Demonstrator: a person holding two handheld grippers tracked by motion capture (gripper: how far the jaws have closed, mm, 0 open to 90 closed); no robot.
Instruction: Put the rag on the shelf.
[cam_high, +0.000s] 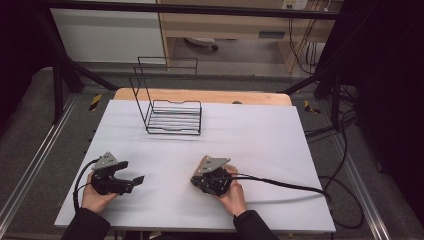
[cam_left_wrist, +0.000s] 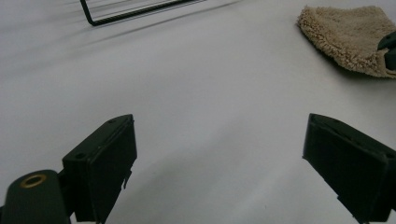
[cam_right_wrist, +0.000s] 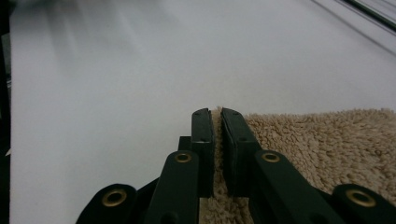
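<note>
Right claw (cam_right_wrist: 217, 140) clamped on beige terry cloth's (cam_right_wrist: 327, 144) edge atop white counter (cam_high: 260, 135); left claw (cam_left_wrist: 219, 163) spread wide, empty.

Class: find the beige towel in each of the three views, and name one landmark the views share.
High view: no towel can be made out.
Left gripper view: beige towel at top right.
Right gripper view: lower right, its edge pinched in the right gripper.
Shared landmark: the white tabletop.

In the high view the right gripper (cam_high: 196, 181) pretty much covers the beige towel (cam_right_wrist: 322, 144). The left gripper view cuts the towel off at the right edge, and the wire rack (cam_left_wrist: 135, 11) at the top.
</note>
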